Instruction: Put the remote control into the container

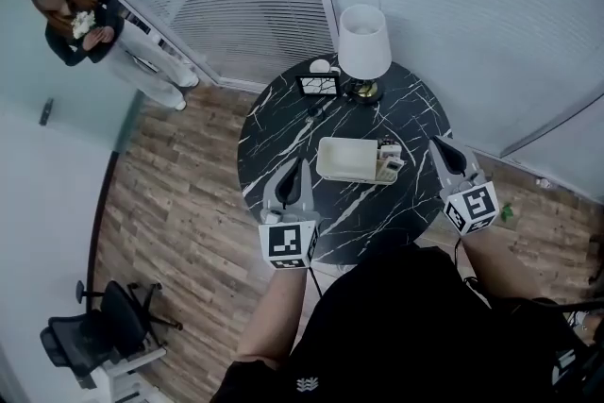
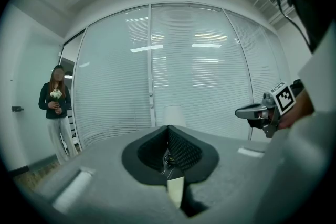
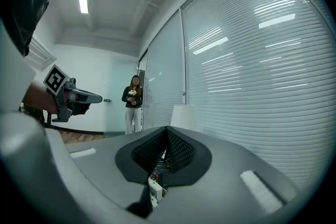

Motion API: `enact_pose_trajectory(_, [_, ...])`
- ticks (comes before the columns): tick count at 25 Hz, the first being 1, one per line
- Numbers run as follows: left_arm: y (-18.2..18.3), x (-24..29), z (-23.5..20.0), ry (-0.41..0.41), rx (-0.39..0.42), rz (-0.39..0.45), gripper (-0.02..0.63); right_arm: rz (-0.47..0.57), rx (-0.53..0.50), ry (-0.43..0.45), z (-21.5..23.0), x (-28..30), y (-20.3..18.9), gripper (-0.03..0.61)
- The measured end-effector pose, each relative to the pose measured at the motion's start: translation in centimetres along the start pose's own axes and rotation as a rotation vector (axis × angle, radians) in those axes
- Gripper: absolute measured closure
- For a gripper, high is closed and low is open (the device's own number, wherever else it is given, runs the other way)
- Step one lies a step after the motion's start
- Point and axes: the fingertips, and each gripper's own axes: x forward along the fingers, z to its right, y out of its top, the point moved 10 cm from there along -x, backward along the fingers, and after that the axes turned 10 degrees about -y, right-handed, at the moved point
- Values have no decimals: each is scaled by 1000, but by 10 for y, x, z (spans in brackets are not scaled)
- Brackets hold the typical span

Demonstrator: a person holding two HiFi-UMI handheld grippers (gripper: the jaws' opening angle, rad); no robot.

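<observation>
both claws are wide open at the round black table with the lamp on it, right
No: the left claw and right claw are shut, jaws together, as the two gripper views show. The rest holds: they are at a round black table with the lamp on it.

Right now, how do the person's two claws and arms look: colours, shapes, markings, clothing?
Both the left claw and the right claw have grey, tapered shells with black textured pads inside. Each carries a white cube with black square markers. A thin black cable shows beside the right one. The person wears a black top.
</observation>
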Motion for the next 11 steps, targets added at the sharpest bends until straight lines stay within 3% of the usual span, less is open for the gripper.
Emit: enact_pose_trajectory(11, [4,5,8,13,-9,8,612,-4,7,-2,9,1,-2,577])
